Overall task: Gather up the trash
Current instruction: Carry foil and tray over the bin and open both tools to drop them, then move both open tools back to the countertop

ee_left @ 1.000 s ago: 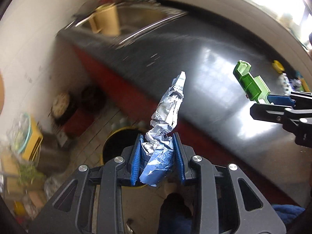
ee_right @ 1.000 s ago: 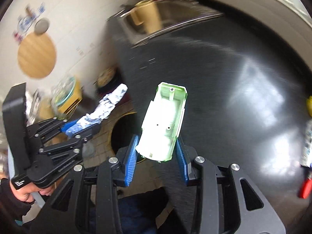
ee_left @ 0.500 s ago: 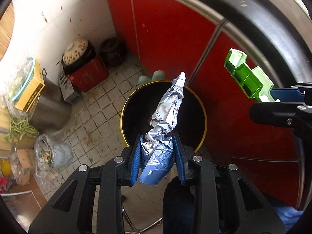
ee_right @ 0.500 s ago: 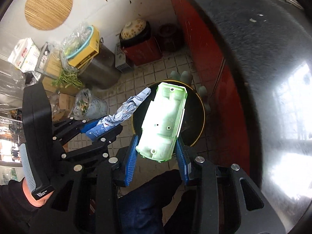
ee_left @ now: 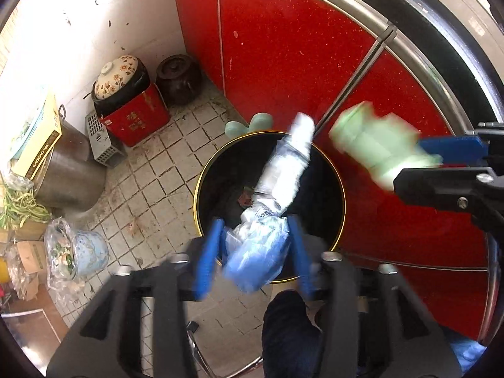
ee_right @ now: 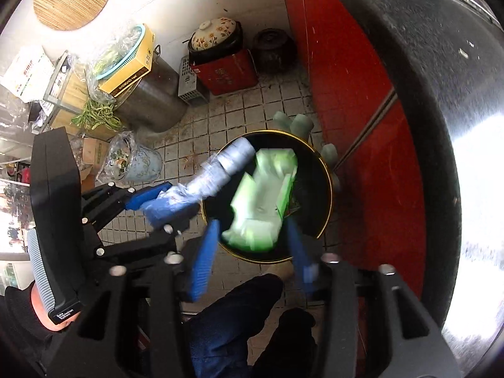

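Both loads are over the black bin (ee_left: 334,170) on the floor, so this drop is nearly done. The left gripper (ee_left: 252,252) opens its jaws around the crumpled wrapper (ee_left: 277,186); the right gripper (ee_right: 252,245) releases the green plastic piece (ee_right: 261,201) (both blurred). Half a second back, both were clamped tight.

White wall (ee_left: 104,15), grimy tiled floor (ee_left: 163,170), red cabinet doors (ee_left: 283,47), dark countertop (ee_right: 425,63)
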Action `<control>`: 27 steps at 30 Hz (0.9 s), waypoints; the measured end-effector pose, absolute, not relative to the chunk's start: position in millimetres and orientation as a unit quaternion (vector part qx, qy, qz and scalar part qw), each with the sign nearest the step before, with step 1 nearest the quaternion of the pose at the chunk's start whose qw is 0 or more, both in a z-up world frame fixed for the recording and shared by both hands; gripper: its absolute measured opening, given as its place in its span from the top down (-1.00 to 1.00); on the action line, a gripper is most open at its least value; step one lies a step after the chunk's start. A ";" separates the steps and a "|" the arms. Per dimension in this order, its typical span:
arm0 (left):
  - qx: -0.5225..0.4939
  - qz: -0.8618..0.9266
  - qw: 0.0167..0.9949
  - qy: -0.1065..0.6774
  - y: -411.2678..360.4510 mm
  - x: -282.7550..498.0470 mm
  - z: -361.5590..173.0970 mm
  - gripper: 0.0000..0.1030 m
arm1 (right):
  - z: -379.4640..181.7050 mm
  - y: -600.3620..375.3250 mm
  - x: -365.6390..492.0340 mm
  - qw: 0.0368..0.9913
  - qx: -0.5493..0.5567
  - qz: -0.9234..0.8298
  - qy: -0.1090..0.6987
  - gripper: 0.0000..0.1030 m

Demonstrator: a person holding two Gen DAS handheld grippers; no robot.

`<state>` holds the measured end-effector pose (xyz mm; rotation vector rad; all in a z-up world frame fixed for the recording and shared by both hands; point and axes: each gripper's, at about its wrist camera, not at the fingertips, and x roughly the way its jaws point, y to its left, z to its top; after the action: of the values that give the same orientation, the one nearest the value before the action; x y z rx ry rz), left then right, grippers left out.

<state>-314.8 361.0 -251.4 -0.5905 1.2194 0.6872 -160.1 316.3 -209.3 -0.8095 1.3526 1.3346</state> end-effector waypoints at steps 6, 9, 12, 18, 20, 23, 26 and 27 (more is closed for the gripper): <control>-0.255 0.316 0.733 0.545 358.6 -315.5 -236.8 -0.47 | -187.8 306.5 -153.4 0.520 -0.321 0.566 0.554 -0.27; -0.248 0.318 0.739 0.539 353.3 -313.3 -218.3 -0.63 | -158.2 286.9 -144.4 0.534 -0.292 0.576 0.545 -0.44; -0.229 0.326 0.743 0.538 340.7 -303.3 -191.8 -0.77 | -124.1 258.6 -126.8 0.563 -0.265 0.572 0.535 -0.54; -0.175 0.285 0.786 0.520 291.1 -243.0 -127.5 -0.80 | -58.0 160.0 -57.3 0.676 -0.209 0.499 0.500 -0.69; -0.151 0.255 0.803 0.517 270.8 -212.0 -112.9 -0.80 | -41.2 113.8 -27.0 0.721 -0.184 0.450 0.494 -0.69; -0.107 0.190 0.829 0.515 229.7 -157.6 -92.7 -0.80 | -26.3 50.8 5.7 0.765 -0.138 0.389 0.495 -0.69; -0.068 0.123 0.850 0.508 183.7 -108.9 -76.4 -0.80 | -14.9 -21.3 32.7 0.803 -0.091 0.319 0.496 -0.69; -0.059 0.105 0.854 0.506 169.8 -96.1 -72.2 -0.80 | -12.6 -45.9 38.3 0.814 -0.076 0.294 0.495 -0.69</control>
<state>-96.1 169.8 -72.2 -0.1244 1.0648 0.2208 38.3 -45.9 -12.6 -0.1626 1.0573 0.6273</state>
